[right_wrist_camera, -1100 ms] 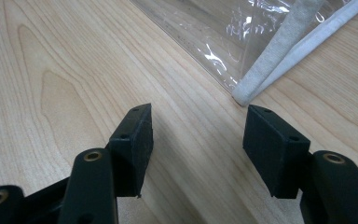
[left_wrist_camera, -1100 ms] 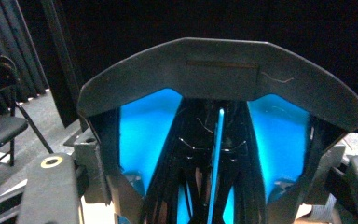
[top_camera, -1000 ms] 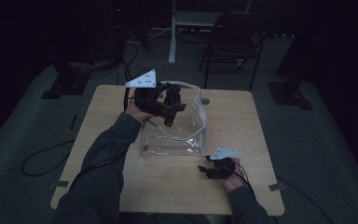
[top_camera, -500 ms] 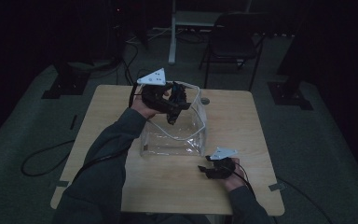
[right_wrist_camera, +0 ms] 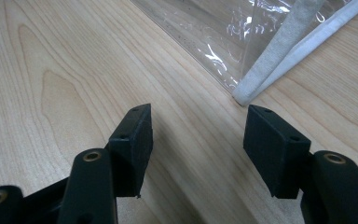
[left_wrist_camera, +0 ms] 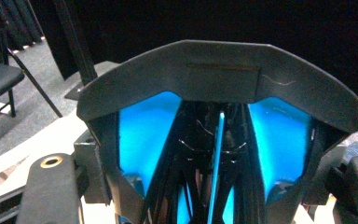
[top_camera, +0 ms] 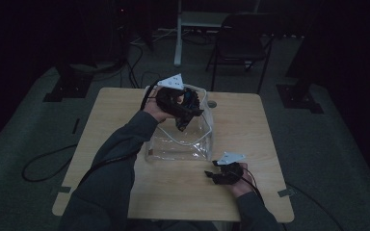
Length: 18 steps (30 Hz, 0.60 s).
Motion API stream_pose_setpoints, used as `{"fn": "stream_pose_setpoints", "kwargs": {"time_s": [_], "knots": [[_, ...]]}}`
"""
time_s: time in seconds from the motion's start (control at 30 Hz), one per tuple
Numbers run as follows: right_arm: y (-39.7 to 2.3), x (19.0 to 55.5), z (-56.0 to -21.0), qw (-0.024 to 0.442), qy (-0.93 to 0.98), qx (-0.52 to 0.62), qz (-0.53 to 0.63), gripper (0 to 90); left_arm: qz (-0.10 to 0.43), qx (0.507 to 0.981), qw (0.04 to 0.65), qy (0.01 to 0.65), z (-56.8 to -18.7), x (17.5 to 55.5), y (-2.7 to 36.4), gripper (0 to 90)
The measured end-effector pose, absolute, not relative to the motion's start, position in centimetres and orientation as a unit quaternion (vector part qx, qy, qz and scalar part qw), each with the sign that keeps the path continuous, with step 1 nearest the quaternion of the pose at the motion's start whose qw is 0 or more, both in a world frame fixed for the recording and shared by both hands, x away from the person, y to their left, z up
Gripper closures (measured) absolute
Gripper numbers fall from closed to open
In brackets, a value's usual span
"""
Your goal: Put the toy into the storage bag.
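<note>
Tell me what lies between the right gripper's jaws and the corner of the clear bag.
Only bare wooden table. In the right gripper view, the right gripper stands open and empty, and the white-edged corner of the clear bag sits just beyond its jaws, untouched.

One clear plastic bag [top_camera: 180, 144] stands on one wooden table [top_camera: 250, 125]. Two hand-held grippers are in use: the left hand-held gripper [top_camera: 185, 118] clamps one black and blue object [left_wrist_camera: 214, 154], and the right hand-held gripper [top_camera: 212, 175] is empty. One folding chair [top_camera: 243, 41] stands beyond.
</note>
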State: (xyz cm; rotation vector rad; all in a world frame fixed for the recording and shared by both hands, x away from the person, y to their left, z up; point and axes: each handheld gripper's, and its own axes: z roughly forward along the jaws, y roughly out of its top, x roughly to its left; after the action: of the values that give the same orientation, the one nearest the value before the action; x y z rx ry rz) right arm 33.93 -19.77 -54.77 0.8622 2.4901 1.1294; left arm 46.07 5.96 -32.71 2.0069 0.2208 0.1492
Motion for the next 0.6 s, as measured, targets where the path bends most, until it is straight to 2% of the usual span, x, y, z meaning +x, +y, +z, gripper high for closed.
{"fn": "stream_pose_setpoints", "kwargs": {"time_s": [0.3, 0.6], "knots": [[-19.8, 33.9, -54.8, 0.137, 0.861, 0.297, 0.390, 41.6, 0.065, 0.846, 0.522, 0.089, -32.1, 46.3, 4.9, 25.4], [-19.8, 33.9, -54.8, 0.137, 0.861, 0.296, 0.390, 41.4, 0.064, 0.864, 0.489, 0.103, -32.8, 46.9, 3.3, 25.4]]}}
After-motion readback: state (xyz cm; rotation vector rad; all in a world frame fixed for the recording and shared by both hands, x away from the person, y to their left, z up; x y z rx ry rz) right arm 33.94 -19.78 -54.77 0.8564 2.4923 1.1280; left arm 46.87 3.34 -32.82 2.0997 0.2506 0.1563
